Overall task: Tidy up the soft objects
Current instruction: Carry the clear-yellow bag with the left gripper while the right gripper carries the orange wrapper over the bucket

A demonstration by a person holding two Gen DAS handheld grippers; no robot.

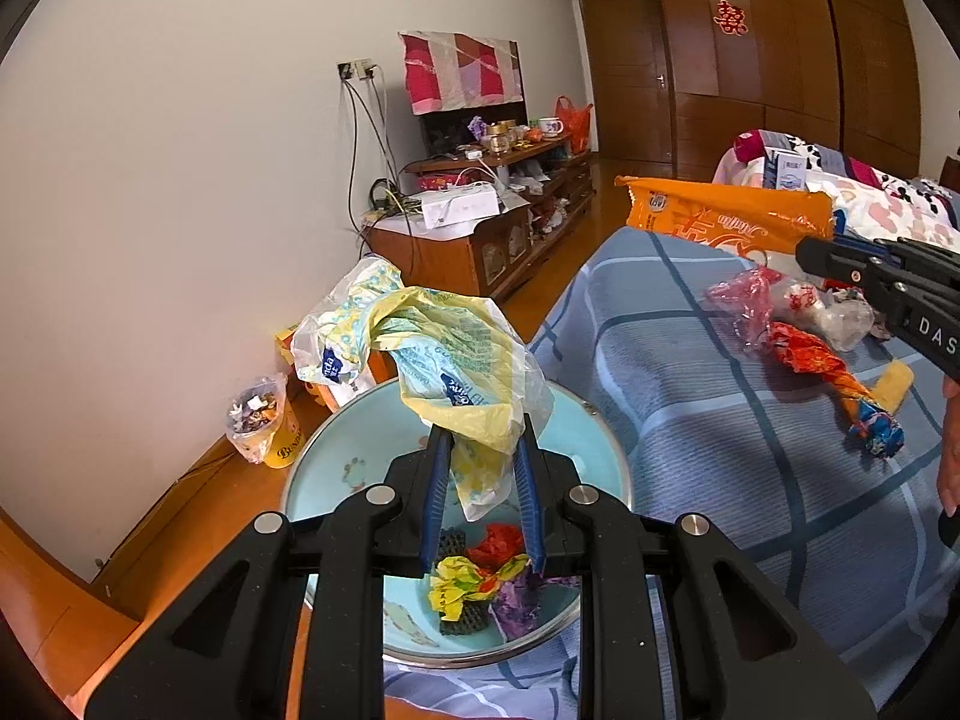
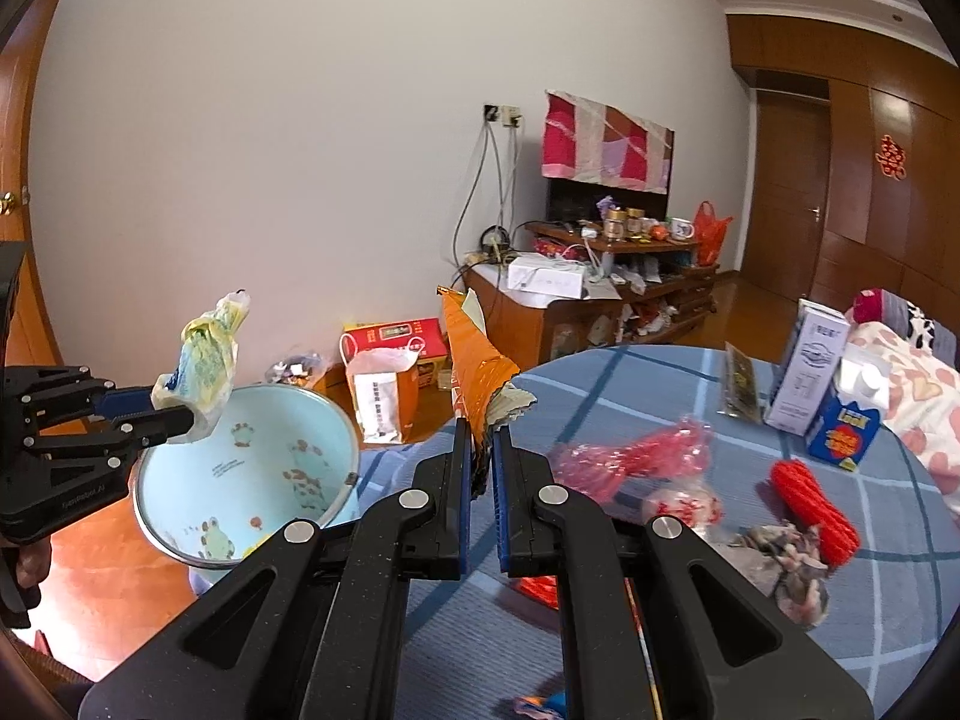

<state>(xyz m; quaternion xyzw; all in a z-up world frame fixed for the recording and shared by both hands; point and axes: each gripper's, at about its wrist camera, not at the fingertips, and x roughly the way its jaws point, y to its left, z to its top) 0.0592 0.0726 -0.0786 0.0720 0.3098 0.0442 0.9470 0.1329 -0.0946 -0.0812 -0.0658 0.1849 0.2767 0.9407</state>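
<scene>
Crinkly yellow plastic bag (image 1: 456,360) hangs pinched between the left gripper (image 1: 483,480) fingers above the pale blue basin (image 1: 336,456), where other wrappers already lie; the drop looks imminent, needing only a release. From the right wrist, the right gripper (image 2: 480,480) clamps an orange snack packet (image 2: 474,372) over the bed (image 2: 630,372), probably next for the basin.
</scene>
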